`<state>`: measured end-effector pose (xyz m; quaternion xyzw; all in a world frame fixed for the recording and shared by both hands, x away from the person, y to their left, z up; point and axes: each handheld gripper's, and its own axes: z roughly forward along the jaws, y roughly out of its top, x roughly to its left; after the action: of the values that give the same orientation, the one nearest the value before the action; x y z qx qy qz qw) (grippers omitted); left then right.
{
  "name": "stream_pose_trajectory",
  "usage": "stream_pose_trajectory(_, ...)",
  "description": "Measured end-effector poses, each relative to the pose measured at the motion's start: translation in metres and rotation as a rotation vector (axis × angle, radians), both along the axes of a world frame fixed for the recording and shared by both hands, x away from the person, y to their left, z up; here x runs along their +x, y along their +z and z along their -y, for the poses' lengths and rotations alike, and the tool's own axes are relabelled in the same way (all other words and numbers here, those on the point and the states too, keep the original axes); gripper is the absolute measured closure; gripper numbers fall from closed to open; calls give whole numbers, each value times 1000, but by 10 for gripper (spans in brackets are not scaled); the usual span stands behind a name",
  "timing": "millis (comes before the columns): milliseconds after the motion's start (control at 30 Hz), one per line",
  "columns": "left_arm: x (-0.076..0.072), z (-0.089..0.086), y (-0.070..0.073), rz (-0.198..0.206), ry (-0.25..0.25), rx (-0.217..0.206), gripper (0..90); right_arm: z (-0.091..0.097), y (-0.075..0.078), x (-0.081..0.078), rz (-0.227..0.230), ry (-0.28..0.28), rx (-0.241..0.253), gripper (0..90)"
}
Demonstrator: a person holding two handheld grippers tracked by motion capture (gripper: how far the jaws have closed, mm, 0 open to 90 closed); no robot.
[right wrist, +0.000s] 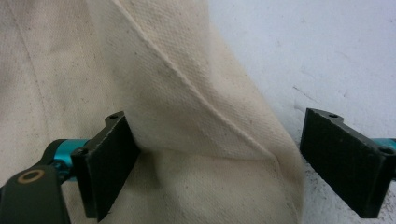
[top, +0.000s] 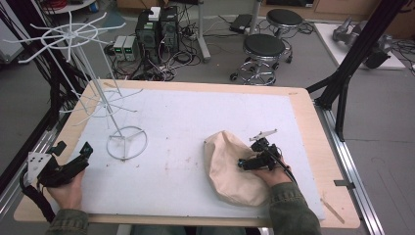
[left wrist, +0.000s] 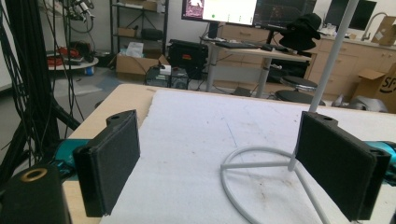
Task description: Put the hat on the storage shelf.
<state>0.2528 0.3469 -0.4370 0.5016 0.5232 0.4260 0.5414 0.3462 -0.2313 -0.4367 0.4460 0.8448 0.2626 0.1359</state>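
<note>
A cream cloth bag (top: 230, 166) lies crumpled on the white mat (top: 195, 127) at the front right. My right gripper (top: 247, 163) is at the bag's right edge, open, with a fold of the cream cloth (right wrist: 196, 116) between its spread jaws; the left pad (right wrist: 109, 163) presses into the fabric. A white wire rack (top: 105, 88) stands at the left, with its ring base (top: 126, 142) on the mat. My left gripper (top: 80, 155) is held at the front left, open, pointing toward the ring base (left wrist: 261, 172) and the rack's pole (left wrist: 327, 60), with nothing between its jaws.
The wooden table edge (top: 313, 122) frames the mat. Black stools (top: 264, 49), computer boxes (top: 156, 29) and cables sit on the floor behind. A black frame post (top: 352, 63) rises at the right.
</note>
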Motion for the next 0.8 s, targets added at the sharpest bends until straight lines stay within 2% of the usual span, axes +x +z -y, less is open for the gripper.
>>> stream_pose_trajectory(33, 0, 0, 0, -2, 2, 0, 142, 0, 0, 0, 0, 0, 0, 145)
stream_pose_trajectory(100, 0, 0, 0, -1, 1, -9, 142, -1, 2, -3, -1, 6, 10, 226)
stream_pose_trajectory(233, 0, -1, -1, -1, 0, -22, 142, -3, 5, -12, 8, 16, 29, 498)
stream_pose_trajectory(267, 0, -1, -1, -1, -1, -21, 142, -2, 7, -13, 6, 8, 23, 630)
stream_pose_trajectory(300, 0, -1, -1, -1, -1, -22, 142, -2, 7, -13, 6, 8, 23, 630)
stream_pose_trajectory(333, 0, -1, -1, 0, -2, -23, 142, -2, 9, -13, -4, -6, 21, 684)
stream_pose_trajectory(400, 0, -1, -1, 1, -3, -22, 142, -2, 10, -12, -11, -7, 12, 720)
stream_pose_trajectory(467, 1, 0, -1, -1, -5, -24, 142, -5, 12, -13, -4, -25, -19, 750)
stream_pose_trajectory(567, 1, 0, -1, -1, -7, -24, 142, -4, 13, -14, 11, -32, -25, 759)
stream_pose_trajectory(800, 2, 0, -1, 0, -10, -25, 142, 10, 18, -18, 45, -68, 72, 762)
